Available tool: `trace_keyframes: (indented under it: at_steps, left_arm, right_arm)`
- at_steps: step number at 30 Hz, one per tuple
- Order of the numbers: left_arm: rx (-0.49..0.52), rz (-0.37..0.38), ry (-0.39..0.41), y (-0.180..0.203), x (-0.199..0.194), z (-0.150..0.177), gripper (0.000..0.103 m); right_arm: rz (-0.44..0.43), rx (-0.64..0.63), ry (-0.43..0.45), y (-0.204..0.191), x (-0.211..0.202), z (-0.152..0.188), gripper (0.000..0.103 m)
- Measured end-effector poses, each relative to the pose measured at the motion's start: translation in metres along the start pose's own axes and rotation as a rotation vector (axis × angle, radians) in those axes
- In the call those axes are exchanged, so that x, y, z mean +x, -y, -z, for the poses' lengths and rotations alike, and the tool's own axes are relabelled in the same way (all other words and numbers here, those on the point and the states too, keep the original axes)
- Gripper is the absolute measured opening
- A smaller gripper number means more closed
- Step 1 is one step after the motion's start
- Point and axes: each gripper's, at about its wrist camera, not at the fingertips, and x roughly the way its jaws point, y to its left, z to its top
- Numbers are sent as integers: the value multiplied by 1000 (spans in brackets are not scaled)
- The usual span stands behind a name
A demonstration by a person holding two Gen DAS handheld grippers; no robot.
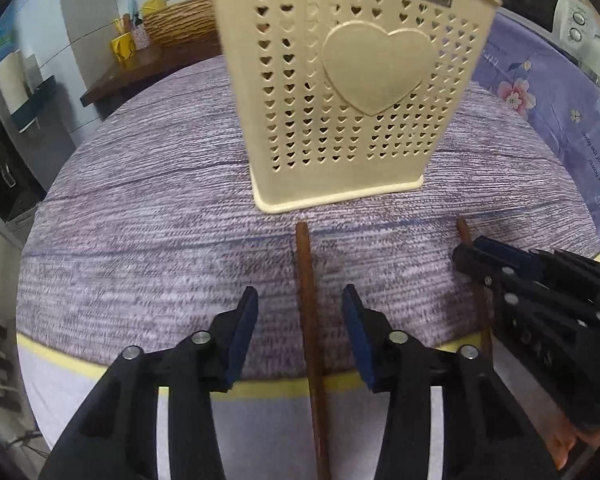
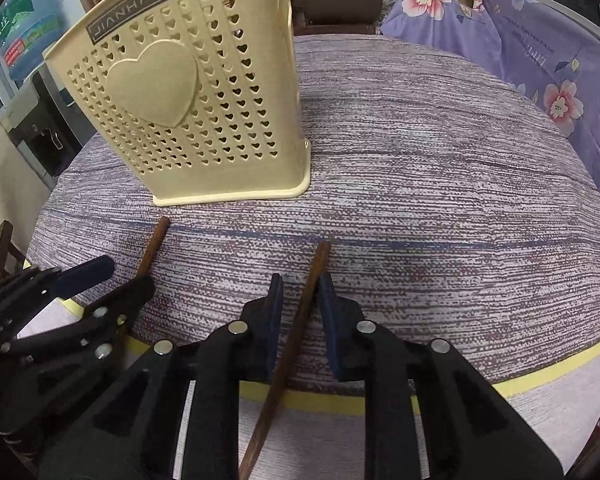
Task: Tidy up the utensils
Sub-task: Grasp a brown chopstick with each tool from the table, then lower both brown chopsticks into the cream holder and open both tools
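On the left, our left tool (image 1: 300, 334) is released, its blue pads standing apart on either side of a brown chopstick (image 1: 309, 304) that lies on the worktop (image 1: 148, 216) and runs out over its near edge. Beyond it, at the far side, stands the cream holder (image 1: 340, 92) pierced with hearts. To the right, our right tool (image 2: 300, 312) has its pads close around a second chopstick (image 2: 296, 328); we cannot tell whether they press on it.

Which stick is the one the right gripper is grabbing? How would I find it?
Find the cream holder with heart holes on the purple tablecloth. Two brown chopsticks lie in front. Yours is the right one, between the right hand-held gripper pads; the other chopstick lies leftward.
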Motion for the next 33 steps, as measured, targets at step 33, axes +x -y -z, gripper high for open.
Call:
trace_keyframes:
  at_steps: [33]
  left_arm:
    - [-181, 139, 448, -32, -176, 11, 9]
  right_arm:
    - [-385, 22, 389, 43, -177, -15, 8]
